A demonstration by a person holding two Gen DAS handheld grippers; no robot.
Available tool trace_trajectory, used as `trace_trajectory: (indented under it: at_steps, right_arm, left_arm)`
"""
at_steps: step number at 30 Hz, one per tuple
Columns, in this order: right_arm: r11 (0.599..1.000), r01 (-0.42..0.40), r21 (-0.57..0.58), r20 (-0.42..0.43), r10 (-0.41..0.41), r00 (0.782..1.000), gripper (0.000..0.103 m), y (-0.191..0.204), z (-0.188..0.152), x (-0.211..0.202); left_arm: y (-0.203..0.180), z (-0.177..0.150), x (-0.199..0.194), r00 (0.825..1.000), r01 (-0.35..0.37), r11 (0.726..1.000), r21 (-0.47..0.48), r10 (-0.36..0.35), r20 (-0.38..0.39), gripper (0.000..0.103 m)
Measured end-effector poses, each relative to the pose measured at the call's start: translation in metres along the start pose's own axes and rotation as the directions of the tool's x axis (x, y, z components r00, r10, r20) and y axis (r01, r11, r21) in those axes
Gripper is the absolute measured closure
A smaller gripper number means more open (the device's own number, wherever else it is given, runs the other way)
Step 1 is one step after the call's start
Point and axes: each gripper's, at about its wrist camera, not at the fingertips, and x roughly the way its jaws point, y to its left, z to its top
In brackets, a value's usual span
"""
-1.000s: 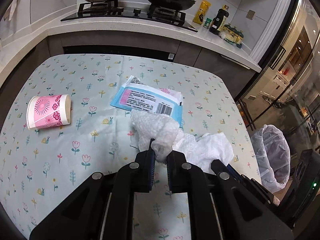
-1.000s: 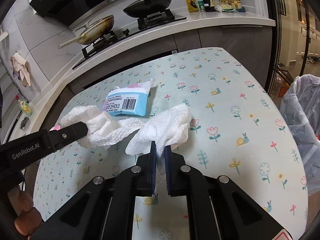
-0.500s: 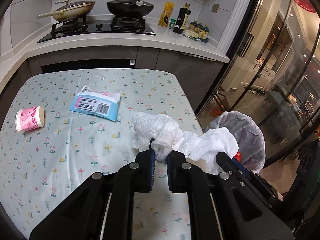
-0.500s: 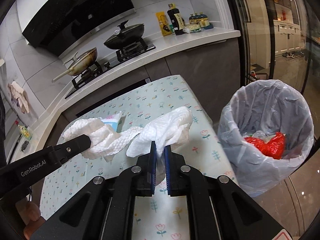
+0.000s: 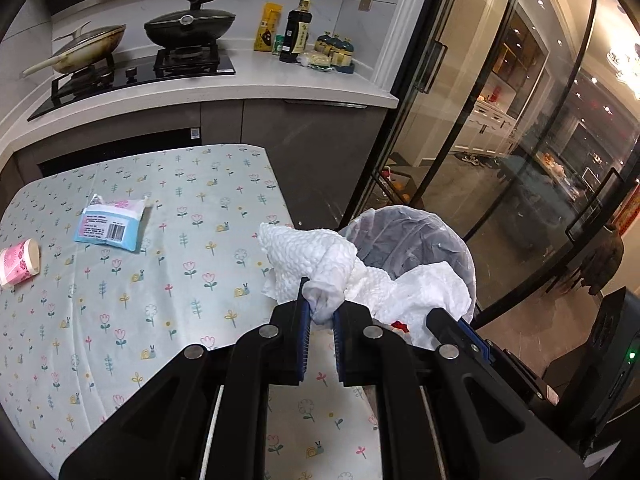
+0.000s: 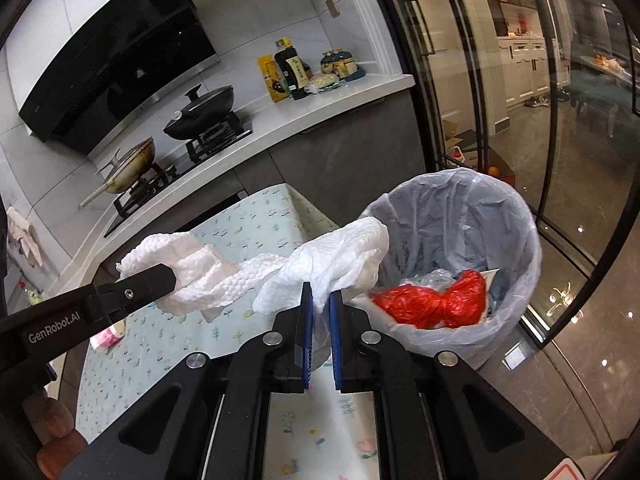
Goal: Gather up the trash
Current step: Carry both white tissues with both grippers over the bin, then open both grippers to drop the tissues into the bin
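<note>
A crumpled white paper towel (image 5: 320, 264) hangs in the air between both grippers, at the table's right edge beside the bin. My left gripper (image 5: 319, 312) is shut on one end of it; in the right wrist view that gripper (image 6: 160, 284) reaches in from the left. My right gripper (image 6: 319, 300) is shut on the other end of the paper towel (image 6: 340, 256). The bin (image 6: 516, 240) with a clear liner stands on the floor just right of the table and holds a red bag (image 6: 432, 300). A blue-and-pink packet (image 5: 112, 224) and a pink paper cup (image 5: 18, 262) lie on the table at the left.
The table (image 5: 180, 280) has a flowered cloth. Behind it runs a counter (image 5: 260, 84) with a hob, two pans and bottles. Glass doors (image 5: 500, 140) rise at the right, close behind the bin (image 5: 420, 240).
Both grippers have carried the paper towel to the right and slightly up, from over the middle of the table to its right edge. The bin has come fully into view.
</note>
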Motion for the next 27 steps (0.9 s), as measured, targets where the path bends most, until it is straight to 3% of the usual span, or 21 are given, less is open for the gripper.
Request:
trace_trajectory:
  at_steps: [18,27]
  right_arm:
    - [0.992,0.108,0.059,-0.013,-0.108,0.994,0.095,-0.069,0.014,0.023]
    - [0.985,0.154,0.077,-0.046,-0.151,0.987,0.094,-0.088,0.016,0.046]
  left_arm:
    - [-0.06,0.013,0.07,0.994,0.075,0.992,0.105,-0.066,-0.085,0.093]
    - [-0.081,0.019,0.104,0.984,0.114,0.988,0.101,-0.098,-0.147,0.089]
